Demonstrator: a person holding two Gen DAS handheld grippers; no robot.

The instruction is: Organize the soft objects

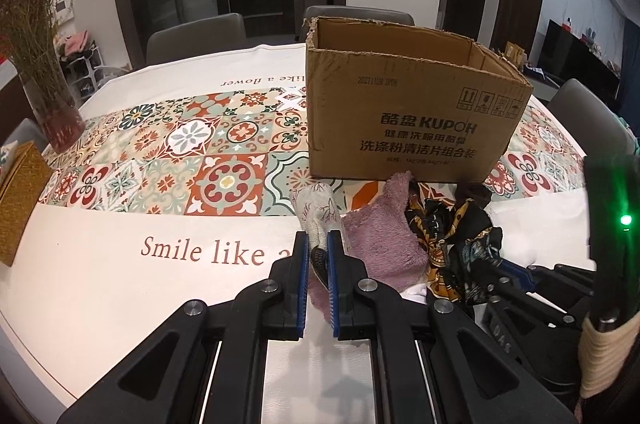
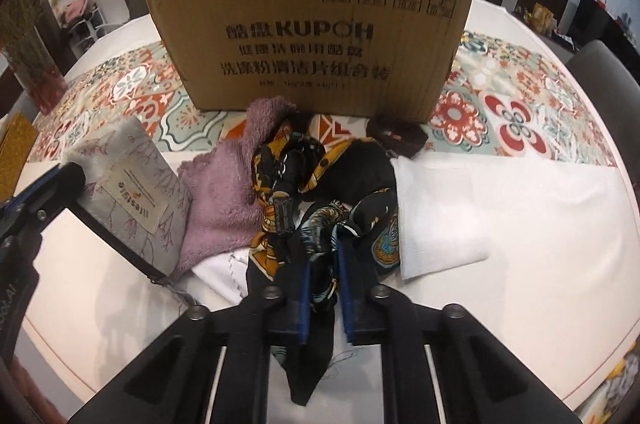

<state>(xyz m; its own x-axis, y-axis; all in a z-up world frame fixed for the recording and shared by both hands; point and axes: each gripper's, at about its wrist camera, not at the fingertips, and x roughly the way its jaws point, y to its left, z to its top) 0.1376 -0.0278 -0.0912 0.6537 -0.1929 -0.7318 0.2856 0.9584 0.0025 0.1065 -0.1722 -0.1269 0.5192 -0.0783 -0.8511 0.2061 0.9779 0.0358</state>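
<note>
Right fingers [image 2: 323, 266]: closed on the dark patterned scarf [image 2: 320, 184], pinching a bunched fold near its near end; a loose tail hangs below your grip.
Left fingers [image 1: 318, 248]: narrow, clamped on the grey printed cloth [image 1: 318, 212] by its near edge.
Scarf handling: thin, slick-looking and very light, so expect it to slide through the blue pads; a thick gathered bunch will hold better than a single layer.
Grey cloth handling: woven and limp, likely grippier; it will drape and drag as you lift.
Purple fleece [image 2: 224, 192]: plush and bulky, lying between the two held pieces and touching both.
White towel [image 2: 440, 216]: folded, just right of the scarf, partly under it.
Heap position: towards the near edge of the worktop [image 1: 120, 284], just in front of the cardboard box [image 1: 408, 116].
Risk: the scarf overlaps its neighbours, so lifting may tug them along.
</note>
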